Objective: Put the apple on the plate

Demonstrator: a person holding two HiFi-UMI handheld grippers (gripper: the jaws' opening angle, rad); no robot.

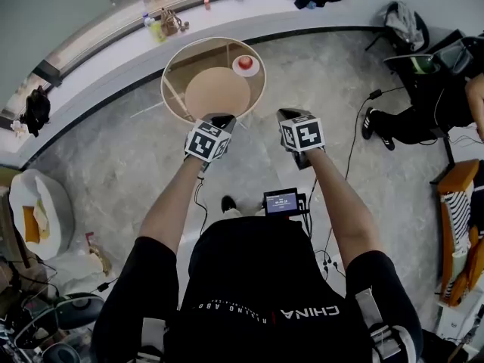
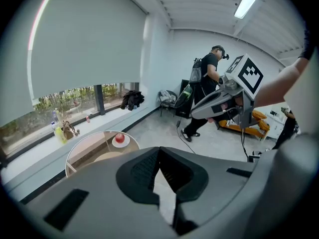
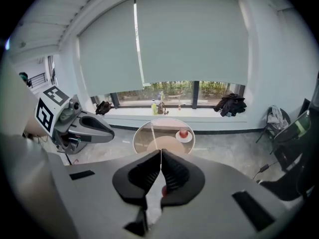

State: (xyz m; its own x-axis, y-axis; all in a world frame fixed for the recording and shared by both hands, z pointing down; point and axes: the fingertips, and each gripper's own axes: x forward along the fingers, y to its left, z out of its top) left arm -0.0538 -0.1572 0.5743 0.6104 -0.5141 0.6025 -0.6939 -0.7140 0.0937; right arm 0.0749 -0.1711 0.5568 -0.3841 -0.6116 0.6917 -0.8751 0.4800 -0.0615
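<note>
My left gripper (image 1: 219, 119) has its fingers (image 2: 142, 171) pressed together, empty, at the near edge of the round glass tabletop (image 1: 175, 74). The apple (image 1: 245, 63) sits on the plate (image 1: 255, 72) near the tabletop's far rim. My right gripper (image 1: 291, 116) is likewise closed on nothing.

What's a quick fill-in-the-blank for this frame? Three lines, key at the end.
1. The apple lies ____ the white plate.
2. The plate stands on a ____ glass table.
3. The jaws of the left hand-held gripper and of the right hand-held gripper are both ____, with nothing between them.
Missing words: on; round; shut.
</note>
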